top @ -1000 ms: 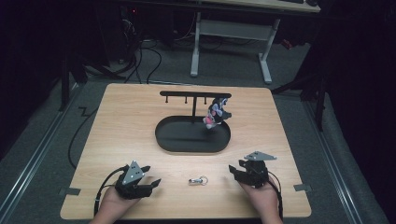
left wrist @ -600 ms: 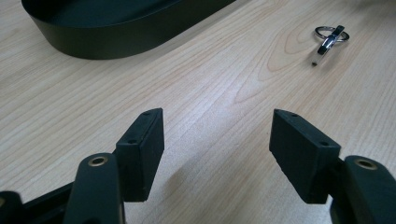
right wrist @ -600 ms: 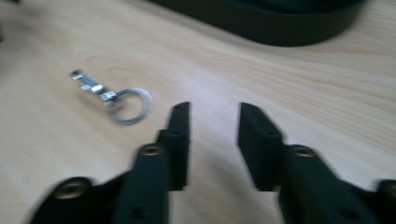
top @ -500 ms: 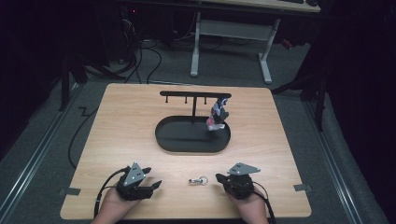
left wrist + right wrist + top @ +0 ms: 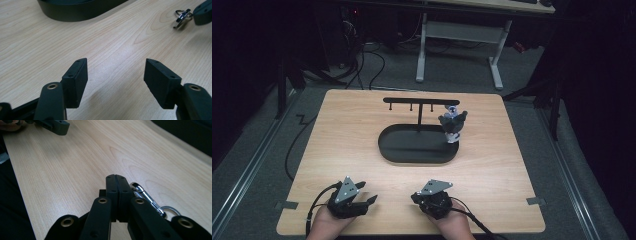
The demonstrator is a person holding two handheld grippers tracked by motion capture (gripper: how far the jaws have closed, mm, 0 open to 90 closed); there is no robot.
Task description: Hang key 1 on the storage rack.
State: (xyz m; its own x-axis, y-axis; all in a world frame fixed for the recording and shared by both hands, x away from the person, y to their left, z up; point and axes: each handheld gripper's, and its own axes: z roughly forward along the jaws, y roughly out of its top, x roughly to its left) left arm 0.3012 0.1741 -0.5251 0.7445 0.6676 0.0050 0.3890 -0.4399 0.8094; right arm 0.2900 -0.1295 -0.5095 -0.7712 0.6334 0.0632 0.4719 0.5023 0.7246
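A small metal clasp with a key ring (image 5: 146, 196) lies flat on the wooden table (image 5: 492, 165), touching the outer side of my right gripper's jaws. The right gripper (image 5: 116, 179) is shut with nothing between its jaws; from above, the right gripper (image 5: 419, 197) covers the clasp near the front edge. In the left gripper view the clasp (image 5: 182, 18) sits beside the right gripper's tip (image 5: 203, 12). My left gripper (image 5: 116, 68) is open and empty, resting low on the table, also in the high view (image 5: 369, 201).
A black oval stand (image 5: 412, 150) with a hook bar (image 5: 419, 101) stands mid-table. A small grey toy figure (image 5: 453, 125) hangs from the bar's right end. The stand's base (image 5: 80, 10) lies ahead of the left gripper. Bare wood surrounds both hands.
My right gripper has slid left along the front of the table and now sits at the clasp. The left gripper has stayed put.
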